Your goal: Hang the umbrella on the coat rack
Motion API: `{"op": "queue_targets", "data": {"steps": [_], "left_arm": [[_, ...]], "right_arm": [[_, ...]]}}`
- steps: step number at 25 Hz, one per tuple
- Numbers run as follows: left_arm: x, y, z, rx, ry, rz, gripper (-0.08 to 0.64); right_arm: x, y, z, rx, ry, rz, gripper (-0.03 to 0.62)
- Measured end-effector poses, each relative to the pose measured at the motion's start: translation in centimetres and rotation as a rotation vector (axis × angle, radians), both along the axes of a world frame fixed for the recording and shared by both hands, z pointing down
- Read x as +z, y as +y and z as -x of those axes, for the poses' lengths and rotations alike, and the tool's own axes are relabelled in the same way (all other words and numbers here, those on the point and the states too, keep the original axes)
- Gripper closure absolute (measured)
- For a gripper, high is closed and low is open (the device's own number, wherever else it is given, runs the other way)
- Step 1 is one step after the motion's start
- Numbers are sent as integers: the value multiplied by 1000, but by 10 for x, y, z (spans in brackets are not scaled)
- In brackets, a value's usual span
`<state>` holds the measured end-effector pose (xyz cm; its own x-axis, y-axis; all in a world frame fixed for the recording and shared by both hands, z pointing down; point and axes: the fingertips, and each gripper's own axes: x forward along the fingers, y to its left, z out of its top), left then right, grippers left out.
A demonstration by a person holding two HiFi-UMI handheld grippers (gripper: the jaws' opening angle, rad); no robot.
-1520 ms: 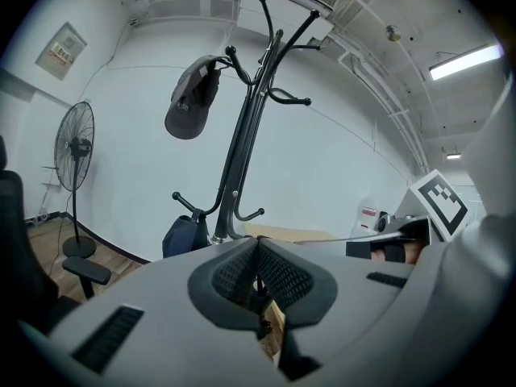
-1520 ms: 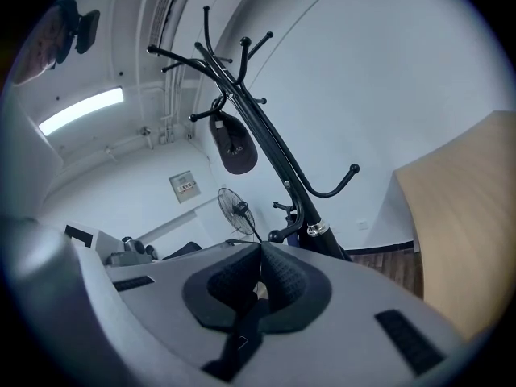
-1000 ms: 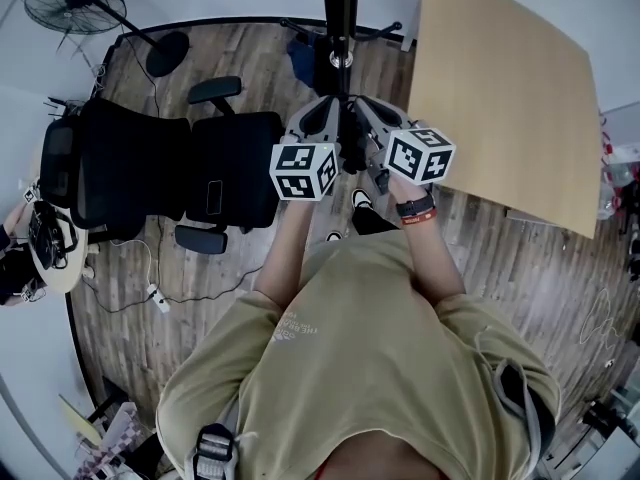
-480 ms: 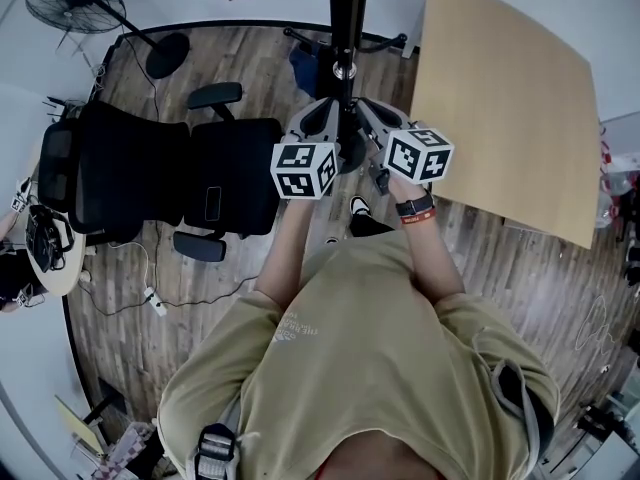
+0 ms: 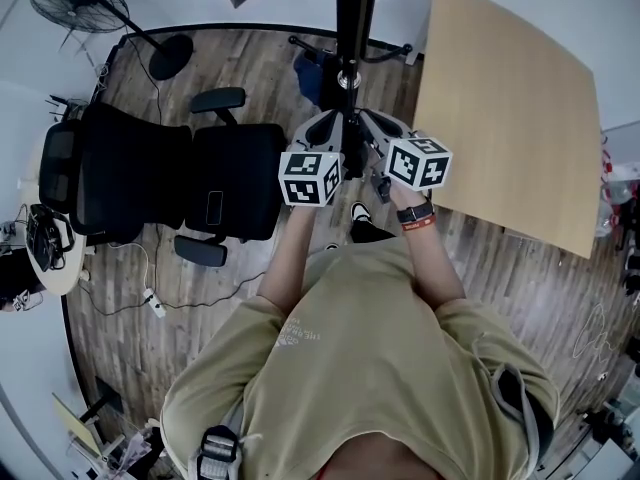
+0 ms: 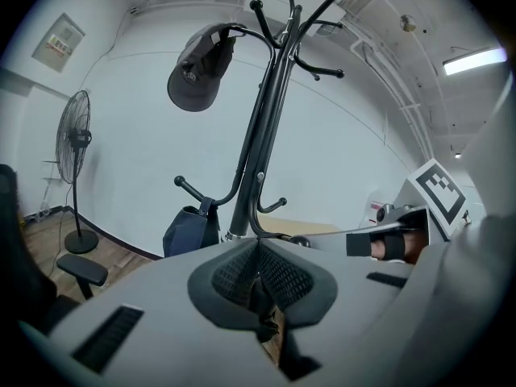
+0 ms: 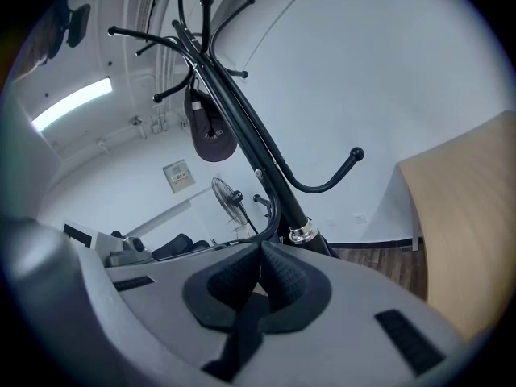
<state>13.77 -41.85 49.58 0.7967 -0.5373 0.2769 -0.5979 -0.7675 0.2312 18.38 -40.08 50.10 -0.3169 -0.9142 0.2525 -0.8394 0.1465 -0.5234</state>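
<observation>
Hanging step: left gripper (image 6: pixel 258 252) clenched on a dark strap (image 6: pixel 260 297), seemingly the umbrella's, right gripper (image 7: pixel 260 252) clenched empty alongside, coat rack (image 6: pixel 266 135) just ahead; next, raise the strap over the low hook (image 6: pixel 274 206).

No wording can be read in any view. The pale print on the person's shirt (image 5: pixel 300 328), at six o'clock in the head view, is too small to make out. The wall notice (image 6: pixel 58 39) at ten o'clock in the left gripper view and the wall panel (image 7: pixel 179 176) just toward nine o'clock of centre in the right gripper view are blurs.
</observation>
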Motion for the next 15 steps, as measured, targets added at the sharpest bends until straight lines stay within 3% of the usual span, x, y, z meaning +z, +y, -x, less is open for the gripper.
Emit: {"op": "queue_targets", "data": {"steps": [15], "left_arm": [[22, 9, -8, 42, -2, 38, 535]], "right_arm": [[21, 2, 15, -56, 47, 39, 575]]}}
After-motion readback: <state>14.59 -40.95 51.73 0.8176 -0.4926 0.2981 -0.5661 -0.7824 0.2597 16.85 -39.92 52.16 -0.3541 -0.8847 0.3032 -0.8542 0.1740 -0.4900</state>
